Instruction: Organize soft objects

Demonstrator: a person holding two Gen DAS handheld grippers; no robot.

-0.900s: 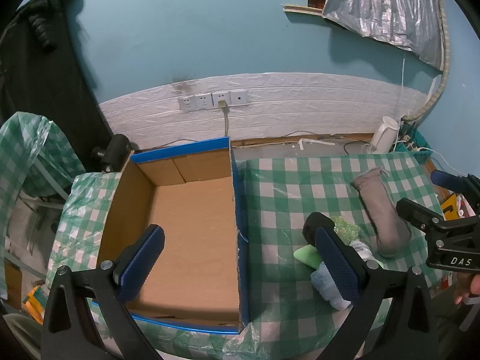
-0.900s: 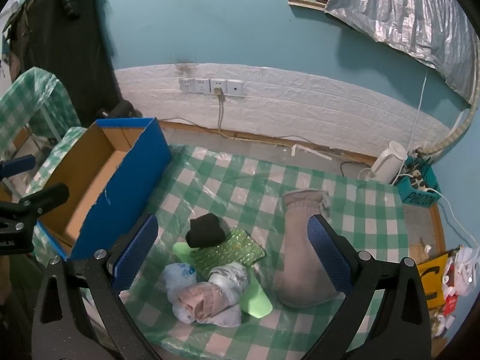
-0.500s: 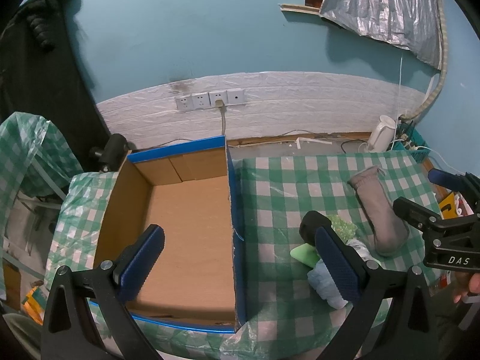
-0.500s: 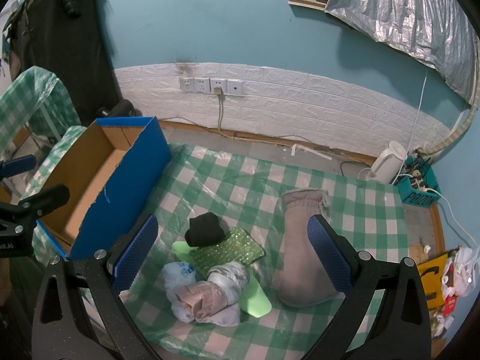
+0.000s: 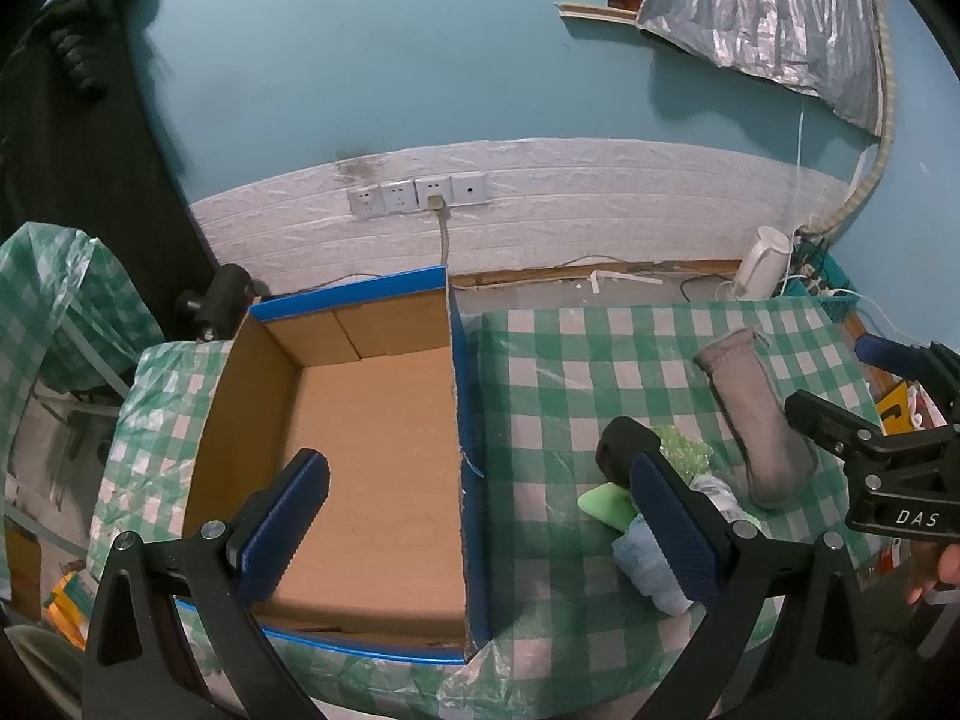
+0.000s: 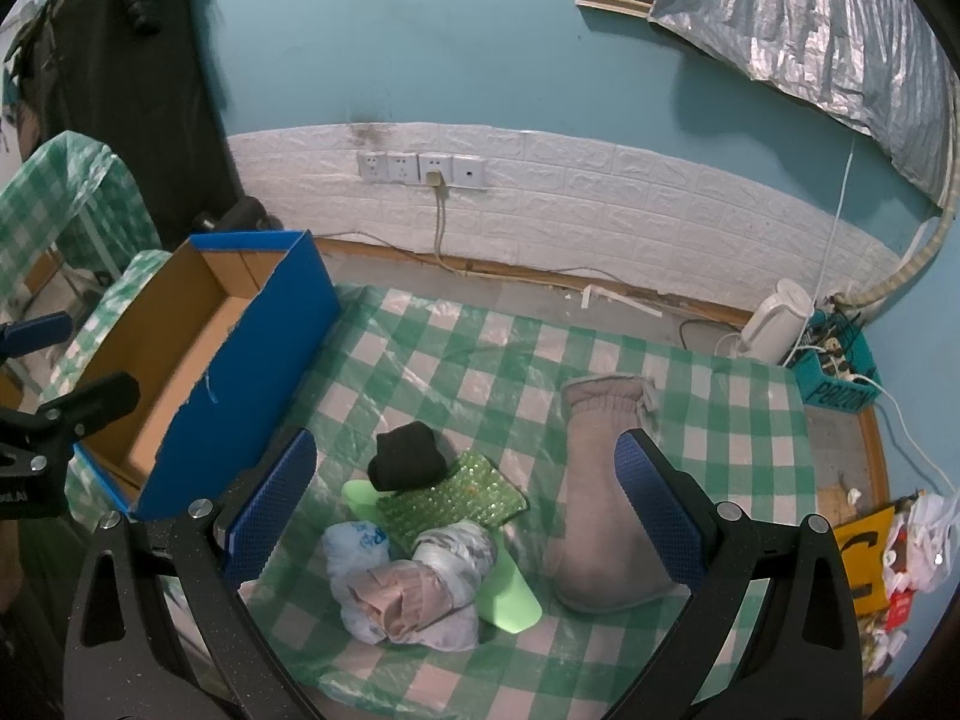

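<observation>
A blue cardboard box (image 5: 471,396) (image 6: 264,360) with a bare brown floor stands on the left of the green checked tablecloth (image 6: 480,372). To its right lies a pile: a black rolled sock (image 6: 405,462) (image 5: 621,447), a green sequinned cloth (image 6: 450,504), a light green flat piece (image 6: 510,591), and a bundle of white, pink and grey cloth rolls (image 6: 408,588). A grey knitted mitten (image 6: 600,510) (image 5: 756,414) lies further right. My left gripper (image 5: 480,522) hangs open over the box's right wall. My right gripper (image 6: 465,510) hangs open above the pile, holding nothing.
A white kettle (image 6: 774,324) and a teal basket of cables (image 6: 840,366) stand by the wall at the back right. Wall sockets (image 6: 420,168) sit on the white brick strip. A dark coat (image 5: 66,138) hangs at the left. Bags and a yellow sign (image 6: 864,558) lie beyond the table's right edge.
The left wrist view has drifted slightly, so the box and pile sit a little further left. The right view is almost unchanged. Both grippers stay open.
</observation>
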